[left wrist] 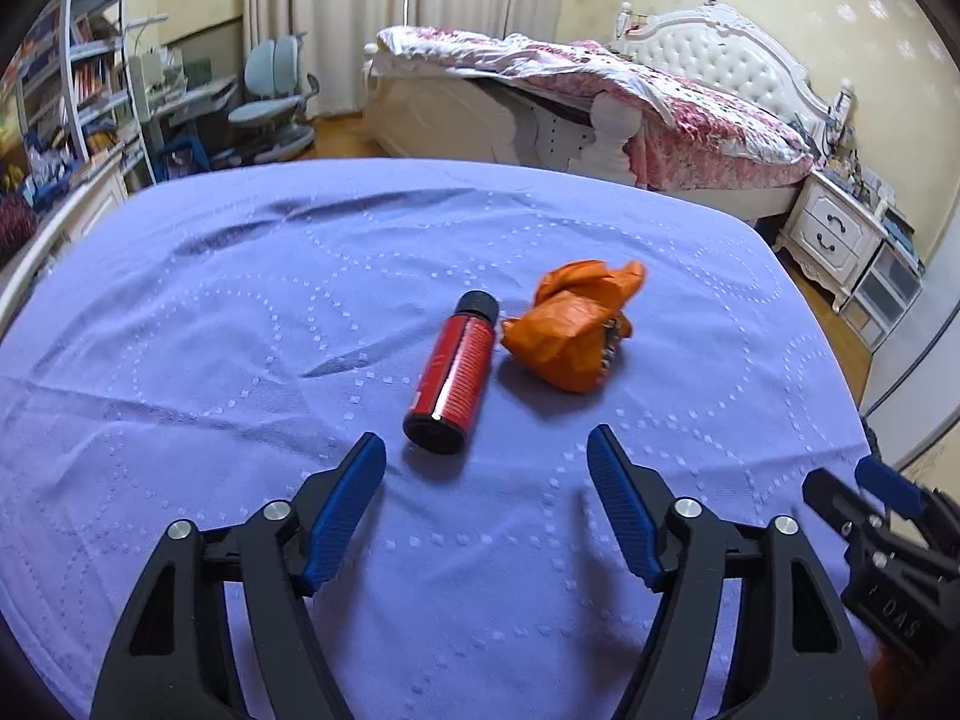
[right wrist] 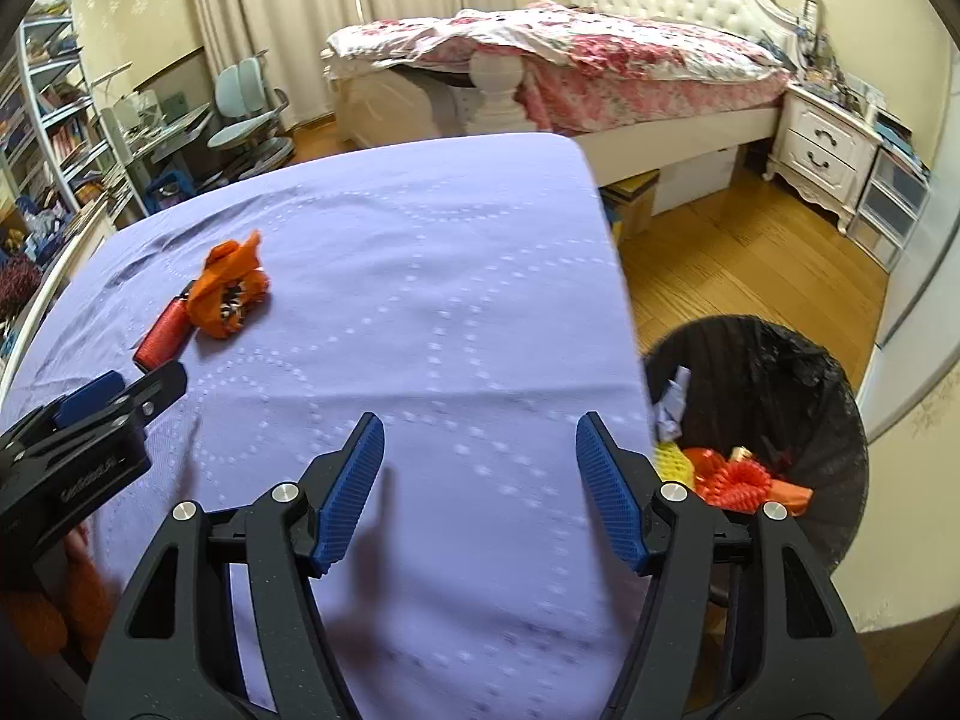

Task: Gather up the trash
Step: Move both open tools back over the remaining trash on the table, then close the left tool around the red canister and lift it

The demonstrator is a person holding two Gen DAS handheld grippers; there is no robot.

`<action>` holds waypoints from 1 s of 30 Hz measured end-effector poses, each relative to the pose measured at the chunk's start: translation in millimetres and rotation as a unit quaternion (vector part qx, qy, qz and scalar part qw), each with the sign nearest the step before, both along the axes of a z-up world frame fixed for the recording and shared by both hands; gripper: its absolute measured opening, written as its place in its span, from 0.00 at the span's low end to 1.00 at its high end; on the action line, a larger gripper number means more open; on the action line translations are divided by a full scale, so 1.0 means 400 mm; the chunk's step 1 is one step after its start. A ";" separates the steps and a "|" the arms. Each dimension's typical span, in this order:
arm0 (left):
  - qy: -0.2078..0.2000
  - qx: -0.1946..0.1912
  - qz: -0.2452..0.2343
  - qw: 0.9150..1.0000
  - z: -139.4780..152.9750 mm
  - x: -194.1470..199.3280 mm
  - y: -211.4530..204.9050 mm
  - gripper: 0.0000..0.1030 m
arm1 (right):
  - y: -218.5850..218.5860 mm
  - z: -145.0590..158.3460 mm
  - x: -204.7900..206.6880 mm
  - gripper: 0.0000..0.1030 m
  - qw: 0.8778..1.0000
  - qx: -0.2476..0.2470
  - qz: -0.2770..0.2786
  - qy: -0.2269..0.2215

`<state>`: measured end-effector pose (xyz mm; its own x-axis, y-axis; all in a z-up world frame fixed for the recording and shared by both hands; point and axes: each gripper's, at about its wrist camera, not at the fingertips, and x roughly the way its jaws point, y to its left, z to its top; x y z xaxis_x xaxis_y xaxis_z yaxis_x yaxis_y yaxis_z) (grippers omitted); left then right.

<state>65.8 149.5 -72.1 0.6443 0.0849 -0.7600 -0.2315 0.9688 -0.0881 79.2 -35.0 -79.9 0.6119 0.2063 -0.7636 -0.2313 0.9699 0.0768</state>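
Left gripper point(left wrist: 486, 450) stood parted and empty above the lilac tablecloth point(left wrist: 240, 312), blue ribbed pads clear of everything. Just ahead of its fingertips lay a red bottle point(left wrist: 451, 373) on its side: cylindrical, glossy, black at both ends, dark base towards the gripper. Touching or nearly touching the bottle's far end sat a crumpled orange wrapper point(left wrist: 570, 327), creased and bunched, with dark print showing in one fold. Right gripper point(right wrist: 480, 450) likewise hung agape with nothing between its pads, over bare cloth near the table's right edge, well apart from bottle and wrapper. Beside that edge, on the wooden floor, stood a dark waste bin point(right wrist: 780, 360) lined with black plastic, holding white paper, something yellow and red-orange scraps, hard to make out further.
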 end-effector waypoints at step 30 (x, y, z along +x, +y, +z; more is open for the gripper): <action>0.010 0.040 0.002 0.999 -0.002 -0.002 0.156 0.27 | 0.281 -0.019 0.058 0.66 0.996 -0.024 0.083 0.004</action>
